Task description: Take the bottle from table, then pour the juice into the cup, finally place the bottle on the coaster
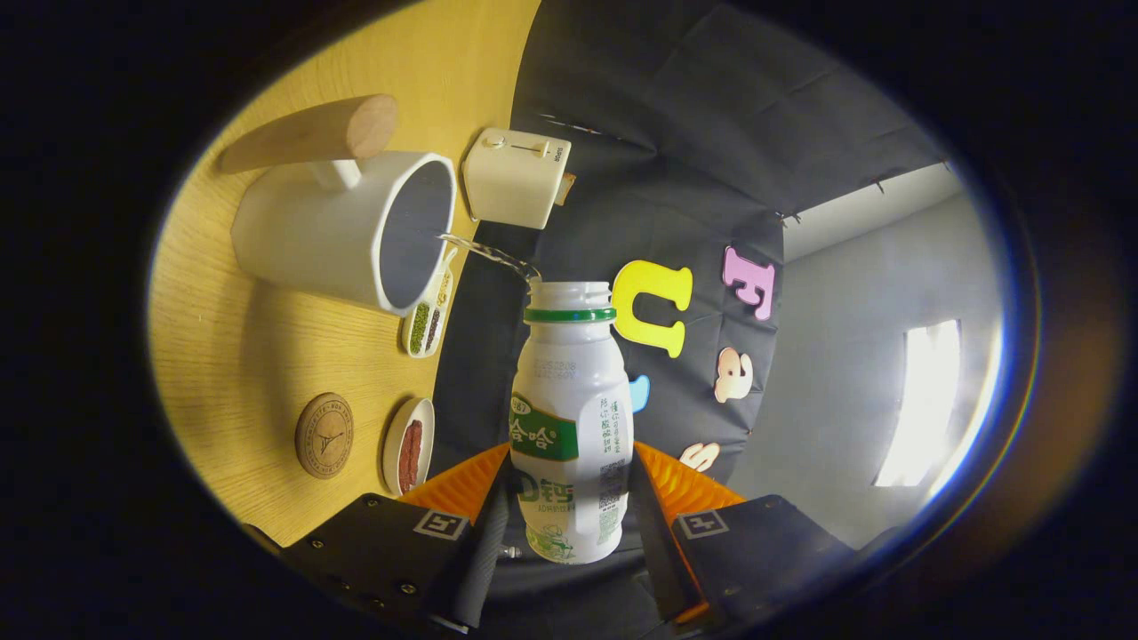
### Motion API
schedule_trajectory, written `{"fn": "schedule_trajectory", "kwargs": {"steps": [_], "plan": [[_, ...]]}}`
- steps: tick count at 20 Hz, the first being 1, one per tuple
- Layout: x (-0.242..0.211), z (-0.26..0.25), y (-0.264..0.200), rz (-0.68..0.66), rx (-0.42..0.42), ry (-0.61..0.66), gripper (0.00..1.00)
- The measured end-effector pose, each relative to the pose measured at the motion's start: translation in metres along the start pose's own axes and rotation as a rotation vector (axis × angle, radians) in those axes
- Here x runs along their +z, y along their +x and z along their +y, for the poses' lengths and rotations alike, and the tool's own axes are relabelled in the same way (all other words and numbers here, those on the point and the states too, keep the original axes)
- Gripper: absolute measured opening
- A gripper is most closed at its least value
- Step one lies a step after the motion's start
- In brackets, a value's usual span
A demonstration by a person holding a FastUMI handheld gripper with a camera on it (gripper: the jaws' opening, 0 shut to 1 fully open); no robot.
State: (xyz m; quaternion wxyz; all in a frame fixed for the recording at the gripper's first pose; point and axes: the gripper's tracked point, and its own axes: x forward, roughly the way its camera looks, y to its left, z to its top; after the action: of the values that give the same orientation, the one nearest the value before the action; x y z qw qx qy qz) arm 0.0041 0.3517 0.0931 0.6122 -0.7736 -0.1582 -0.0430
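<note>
My gripper [569, 507] is rolled sideways and shut on a white plastic bottle [569, 418] with a green label and a green neck ring, uncapped. A thin clear stream [487, 252] runs from the bottle's mouth into the white cup [342, 231], which has a wooden handle [311, 133]. The cup's opening faces the bottle mouth, just beyond it. A round wooden coaster [324, 436] lies on the yellow wooden table [231, 356], beside the fingers and nearer to them than the cup.
A cream toaster [516, 178] stands past the cup at the table's edge. A long white dish of beans [428, 320] and a small dish with red beans [409, 455] lie along that edge. Grey wall and a bright window [925, 404] lie beyond.
</note>
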Motion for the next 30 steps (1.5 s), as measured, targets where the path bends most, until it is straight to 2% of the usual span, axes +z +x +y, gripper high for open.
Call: {"fn": "schedule_trajectory", "kwargs": {"steps": [30], "plan": [[0.001,-0.010,0.003,-0.020,-0.021,-0.084,0.70]]}}
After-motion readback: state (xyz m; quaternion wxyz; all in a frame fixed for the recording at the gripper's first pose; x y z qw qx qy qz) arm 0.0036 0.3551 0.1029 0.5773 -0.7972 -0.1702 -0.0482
